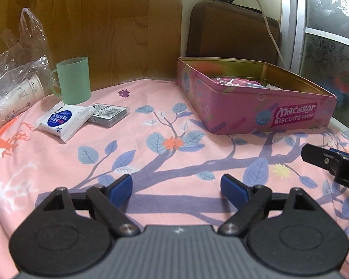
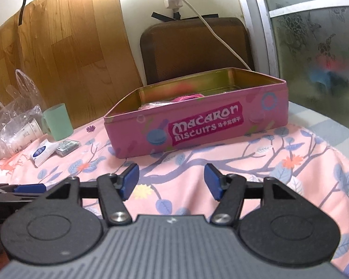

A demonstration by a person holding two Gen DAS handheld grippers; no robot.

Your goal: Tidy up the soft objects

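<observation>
A pink biscuit tin [image 1: 256, 114] [image 2: 197, 130] stands open on the pink flowered cloth, with soft pink things [image 1: 235, 81] [image 2: 188, 97] partly visible inside; what they are I cannot tell. My left gripper [image 1: 176, 187] hovers open over bare cloth, well short of the tin, nothing between its blue pads. My right gripper [image 2: 171, 181] is open too, empty, pointing at the tin's labelled front wall from a short way off. A finger of the right gripper [image 1: 330, 162] shows at the right edge of the left wrist view.
At the back left stand a green cup [image 1: 74, 80] [image 2: 58, 122], a clear plastic bag with paper cups [image 1: 16, 88], a white tissue pack [image 1: 62, 121] and a small clear case [image 1: 109, 114]. A brown chair back [image 2: 195, 48] and a white cable [image 1: 270, 30] rise behind the tin.
</observation>
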